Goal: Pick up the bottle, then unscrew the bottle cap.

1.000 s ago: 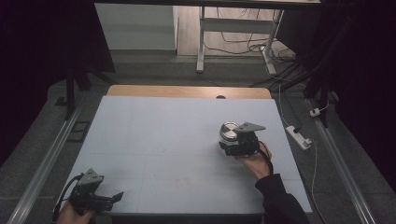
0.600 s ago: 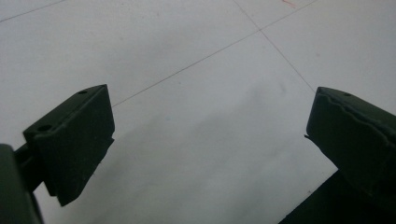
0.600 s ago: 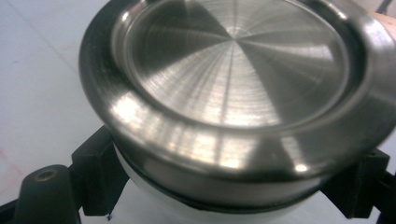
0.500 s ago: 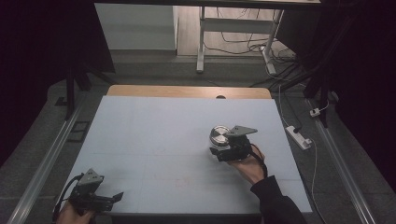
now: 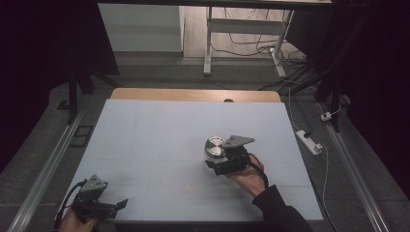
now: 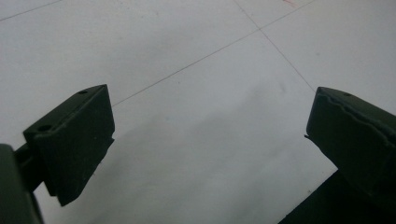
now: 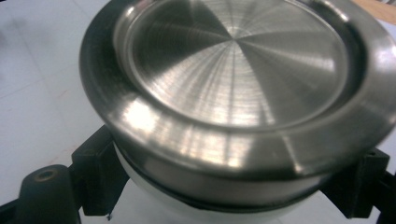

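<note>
Nearer the table's (image 5: 145, 125) middle than before: right tongs (image 5: 216, 155) clenched on steel-lidded container (image 5: 214, 146); left tongs (image 5: 118, 205) released.

The lid (image 7: 233, 70) is brushed metal, glossy, with fine circular marks that catch the light in bright wedges. Just under the lid, the container body (image 7: 154, 200) looks like smooth white plastic, with a thin dark ring between the two. The jaws beside the lid are matt black plastic or rubber, a little rough at the edges. The table (image 5: 159, 135) under the lid has a pale, smooth, matt sheet with thin seam lines. Beyond the lid, at the far edge of the table, a strip of light wood (image 5: 193, 94) shows. The floor (image 5: 43, 159) around the table looks like rough grey carpet.
</note>
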